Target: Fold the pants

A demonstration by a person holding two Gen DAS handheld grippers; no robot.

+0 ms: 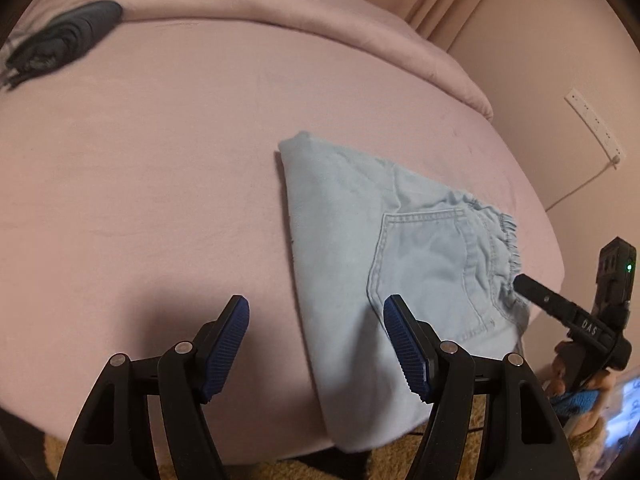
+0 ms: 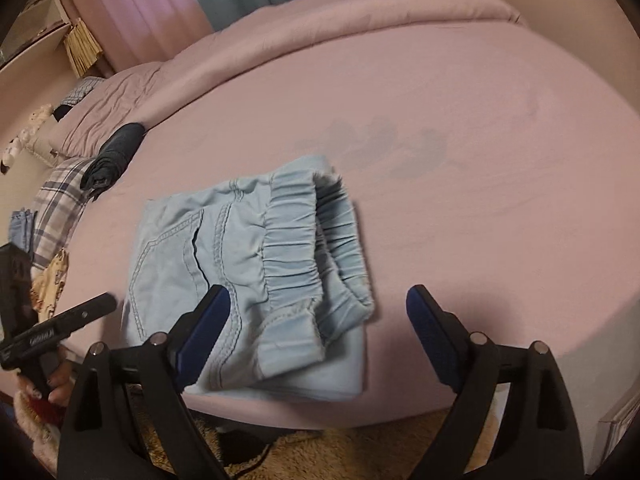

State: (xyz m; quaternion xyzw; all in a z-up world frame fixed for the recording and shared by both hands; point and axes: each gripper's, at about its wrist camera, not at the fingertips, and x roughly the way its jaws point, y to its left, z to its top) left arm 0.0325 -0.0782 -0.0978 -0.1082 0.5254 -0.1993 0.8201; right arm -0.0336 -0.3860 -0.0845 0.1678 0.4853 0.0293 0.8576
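Left gripper [image 1: 316, 344] spread wide, blue ribbed pads [image 1: 226, 346] well apart, gripping nothing; one pad over bare pink sheet, the other over the near part of the pants. Right gripper [image 2: 318, 334] likewise spread wide and empty, its left pad [image 2: 204, 336] in front of the pants' seam, its right pad over bare sheet beside the waistband.

Pale blue pants [image 1: 372, 248], folded into a compact stack, lying flat on the pink bed [image 1: 140, 160] at its near edge, just above a tan shaggy rug [image 2: 340, 452]. Back pocket with double stitching facing up; gathered elastic waistband [image 2: 304, 240] on the side toward the right gripper, the fold's corner pointing away toward the bed's middle.

Seen from the left wrist, the right gripper's black body at the pants' waistband side, fingertip close to the gathered edge, whether touching cannot be told; white letters "DAS" [image 1: 589, 326] on it and a small green light above. Seen from the right wrist, the left gripper's body near the pants' pocket side, carrying white lettering too blurred to read.

Far from the pants, near the bed's rolled pink duvet [image 1: 280, 8], a dark rolled garment [image 1: 64, 38]. Beyond it, a plaid cloth [image 2: 60, 208].
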